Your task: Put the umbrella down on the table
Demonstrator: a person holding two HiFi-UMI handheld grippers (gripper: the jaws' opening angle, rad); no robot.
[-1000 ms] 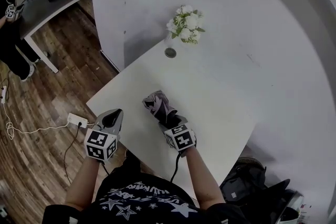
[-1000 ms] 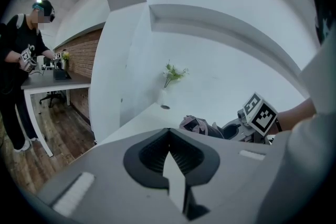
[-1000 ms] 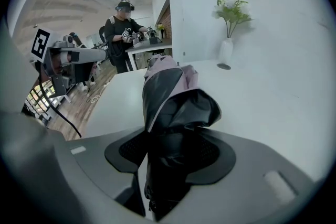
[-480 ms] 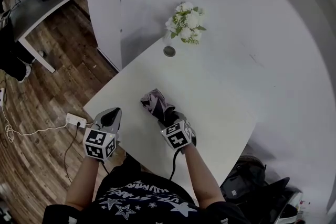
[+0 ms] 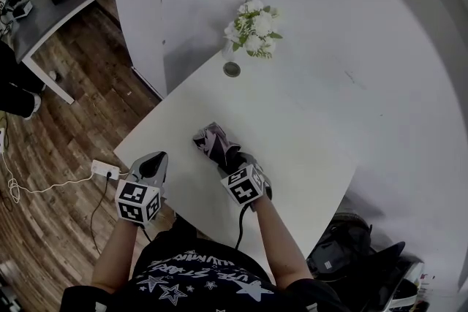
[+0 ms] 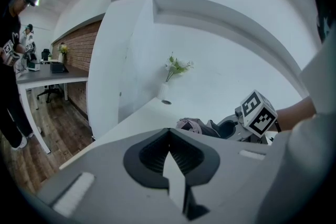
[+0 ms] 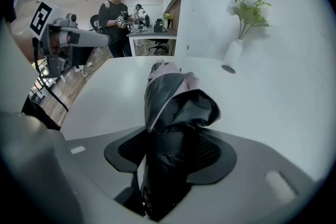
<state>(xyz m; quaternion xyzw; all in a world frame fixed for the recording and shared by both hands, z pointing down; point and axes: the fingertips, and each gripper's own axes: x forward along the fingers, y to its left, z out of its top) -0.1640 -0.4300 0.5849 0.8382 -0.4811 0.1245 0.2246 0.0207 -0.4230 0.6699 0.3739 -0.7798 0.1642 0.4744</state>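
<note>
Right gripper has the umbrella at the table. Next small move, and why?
Probably open the right gripper wider and draw it back. The umbrella looks to lie on the table already, with its near end between the jaws, which have just been opening a little. The left gripper is shut and empty.

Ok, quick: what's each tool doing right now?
Left tool: closed, nothing in it.
Right tool: gripping the umbrella, jaws just now opening slightly.
</note>
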